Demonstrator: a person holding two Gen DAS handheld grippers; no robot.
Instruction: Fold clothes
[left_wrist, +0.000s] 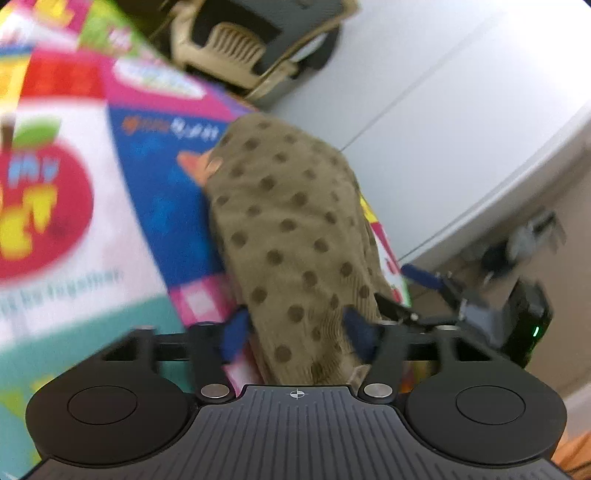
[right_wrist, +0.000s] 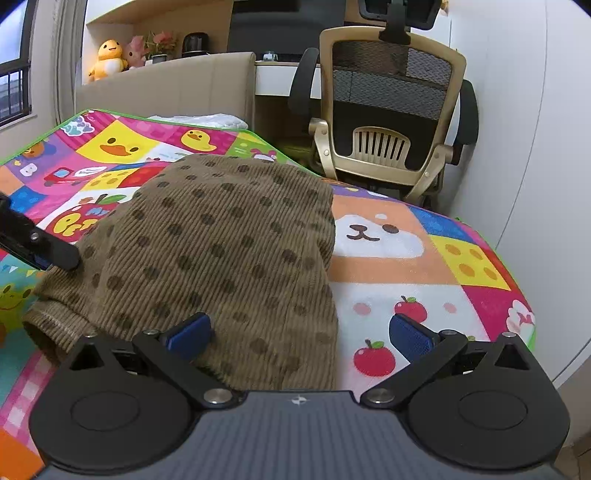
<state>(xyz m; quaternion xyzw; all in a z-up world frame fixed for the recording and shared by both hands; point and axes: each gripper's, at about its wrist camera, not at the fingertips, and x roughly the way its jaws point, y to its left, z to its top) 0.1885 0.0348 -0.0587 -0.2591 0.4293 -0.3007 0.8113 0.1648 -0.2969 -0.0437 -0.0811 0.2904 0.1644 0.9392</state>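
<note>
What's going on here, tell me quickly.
A person with a handheld gripper in each hand is folding a brown dotted corduroy garment on a colourful play mat. The left gripper has its jaws closed on a bunched edge of the cloth. The right gripper is open: one of its fingers lies over the cloth, the other over bare mat, so it grips nothing. The garment lies in a hump, not yet folded flat. An office chair stands behind the mat.
</note>
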